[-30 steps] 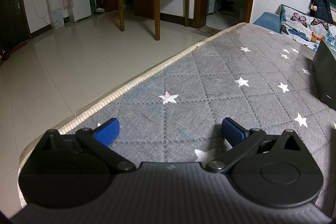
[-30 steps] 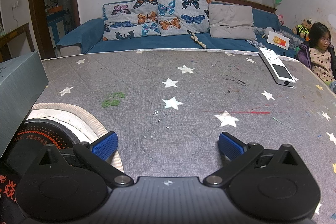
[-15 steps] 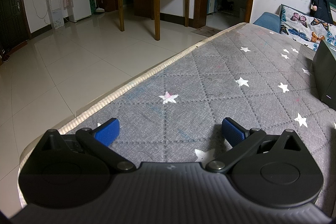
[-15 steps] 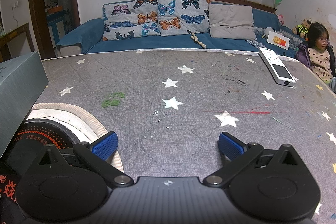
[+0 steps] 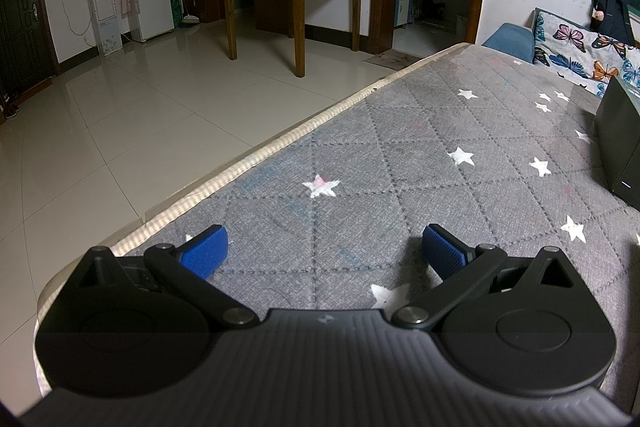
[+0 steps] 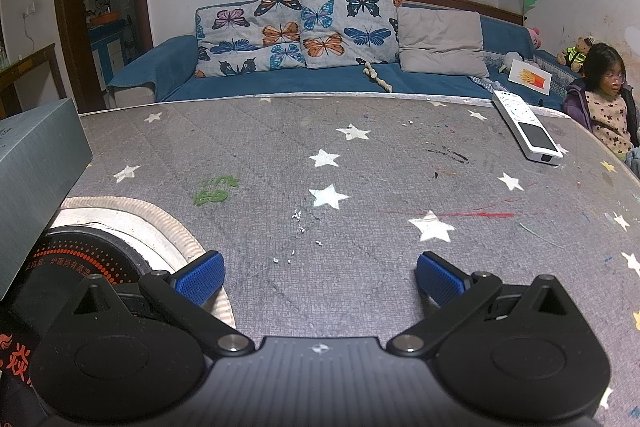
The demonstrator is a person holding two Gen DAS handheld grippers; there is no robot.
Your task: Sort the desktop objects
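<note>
Left claw [image 5: 324, 247]: black two-finger frame with blue ribbed pads, spread wide and empty, low over the grey quilted star-printed cloth covering the counter [image 5: 420, 131], near its cream-trimmed edge. Right claw [image 6: 320, 277]: same build, likewise released and holding nothing, over the same cloth. Just left of the right claw: a round black disc with orange dotted rings and lettering [image 6: 76, 259], lying on a pale ribbed circular mat [image 6: 160, 227]; the left pad overlaps the mat's rim in this view, contact not determinable. Beyond the disc: a grey-green rectangular cardboard box [image 6: 36, 179], standing on the counter. Far right, well apart from the claw: a slim white remote control with a dark screen [image 6: 528, 127], lying near the counter's far edge. Step in hand, by judgement: an opening pause before the first pick, nothing yet gripped. Next move calls for choosing an item, probably the remote, which requires a long forward-right reach and fingers aligned across its narrow width. View differences: only the right wrist view shows disc, mat, remote and a seated person [image 6: 604, 99] beside the blue sofa [image 6: 320, 83]; the left wrist view shows the box's dark side [image 5: 620, 143] and tiled floor [image 5: 140, 123].
</note>
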